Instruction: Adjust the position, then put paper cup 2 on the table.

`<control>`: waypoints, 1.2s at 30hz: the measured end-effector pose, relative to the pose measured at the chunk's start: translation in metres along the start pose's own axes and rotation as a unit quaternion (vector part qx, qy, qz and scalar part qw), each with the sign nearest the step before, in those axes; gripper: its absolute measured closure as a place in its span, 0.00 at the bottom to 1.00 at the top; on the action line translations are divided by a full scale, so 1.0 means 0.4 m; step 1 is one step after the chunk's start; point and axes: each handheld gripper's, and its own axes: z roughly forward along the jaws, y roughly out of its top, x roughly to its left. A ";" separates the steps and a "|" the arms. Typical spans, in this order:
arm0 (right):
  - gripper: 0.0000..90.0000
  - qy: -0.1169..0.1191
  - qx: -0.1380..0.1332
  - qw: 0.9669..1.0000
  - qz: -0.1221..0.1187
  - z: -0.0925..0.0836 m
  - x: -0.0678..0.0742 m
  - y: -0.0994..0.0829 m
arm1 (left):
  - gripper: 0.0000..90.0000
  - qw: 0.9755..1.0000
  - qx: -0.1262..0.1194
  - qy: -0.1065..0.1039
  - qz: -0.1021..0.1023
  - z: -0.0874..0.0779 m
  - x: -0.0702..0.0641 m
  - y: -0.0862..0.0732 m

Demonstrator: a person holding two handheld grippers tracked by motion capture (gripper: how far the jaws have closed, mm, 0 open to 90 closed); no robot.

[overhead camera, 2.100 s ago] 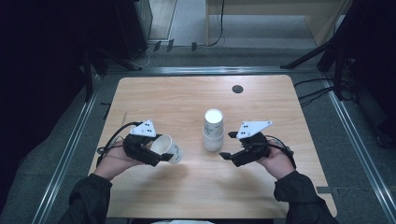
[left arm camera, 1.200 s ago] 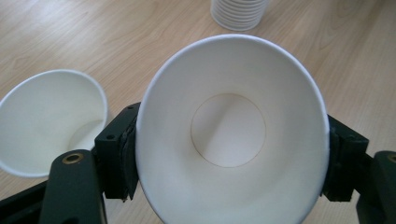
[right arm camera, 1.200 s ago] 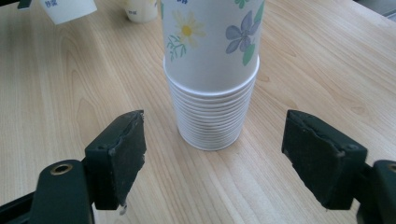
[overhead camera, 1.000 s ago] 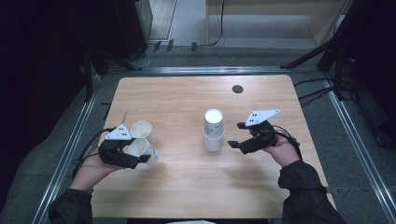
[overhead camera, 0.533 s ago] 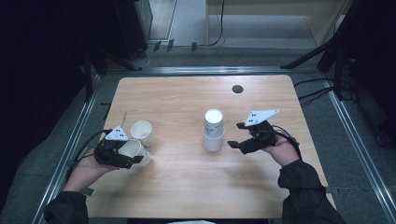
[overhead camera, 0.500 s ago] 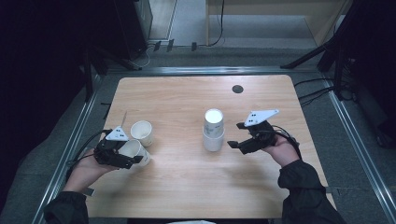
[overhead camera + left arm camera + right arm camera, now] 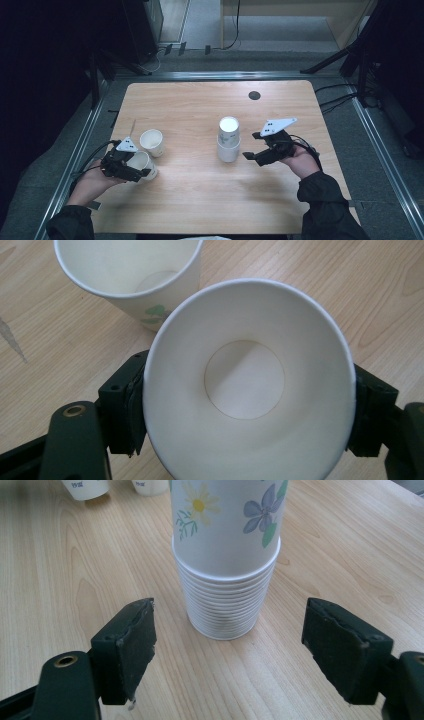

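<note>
Two white paper cups stand at the left of the wooden tabletop [image 7: 200, 200], and a stack of upturned cups [image 7: 229, 140] stands near its middle. The left tool [image 7: 145, 172] has its jaws on either side of the nearer cup [image 7: 142, 162], which stands upright with its mouth up. In the left gripper view the pads lie against that cup's wall on both sides, just under the rim, and the mouth looks pressed slightly oval; the jaws have just been opening, with the cup between them. The second cup [image 7: 152, 142] stands just beyond it, apart from the tool; whether the two cups touch cannot be told.

The right tool [image 7: 251, 146] is held just right of the stack, its jaws wide apart with nothing between them. In the right gripper view the stack [image 7: 225, 560] stands ahead of the gap between the jaws, and its topmost cup bears a flower print. A small dark round disc [image 7: 254, 95] lies near the far edge of the tabletop.
</note>
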 end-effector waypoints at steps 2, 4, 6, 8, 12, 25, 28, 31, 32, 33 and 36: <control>0.24 0.000 0.002 1.000 -0.002 0.002 0.001 0.000 | 0.25 1.000 0.001 0.000 0.000 0.002 0.000 0.000; 0.24 0.001 0.002 1.000 -0.003 0.002 0.002 0.000 | 0.25 1.000 0.001 0.000 0.001 0.003 -0.001 0.000; 0.24 0.002 0.002 1.000 -0.005 0.003 0.002 0.001 | 0.25 1.000 0.002 -0.001 0.001 0.005 -0.002 0.000; 0.24 0.001 0.002 1.000 -0.005 0.003 0.002 0.000 | 0.25 1.000 0.004 -0.001 0.002 0.008 -0.002 0.000; 0.24 0.001 0.003 1.000 -0.004 0.002 0.002 0.000 | 0.25 1.000 0.005 -0.001 0.003 0.010 -0.002 0.000; 0.24 0.002 0.006 1.000 -0.010 0.006 0.006 0.001 | 0.24 1.000 0.015 -0.002 0.009 0.025 -0.007 0.002; 0.24 0.002 0.005 1.000 -0.008 0.005 0.005 0.001 | 0.24 1.000 0.014 0.000 0.015 0.027 -0.010 0.003; 0.24 0.002 0.005 1.000 -0.009 0.005 0.006 0.001 | 0.23 1.000 0.015 0.001 0.014 0.030 -0.013 0.005; 0.24 0.002 0.005 1.000 -0.009 0.005 0.006 0.001 | 0.23 1.000 0.016 0.001 0.013 0.030 -0.013 0.005; 0.24 0.002 0.005 1.000 -0.010 0.005 0.006 0.001 | 0.23 1.000 0.016 0.001 0.011 0.030 -0.013 0.006; 0.24 0.002 0.007 1.000 -0.010 0.005 0.007 0.001 | 0.22 1.000 0.014 0.001 0.007 0.033 -0.013 0.007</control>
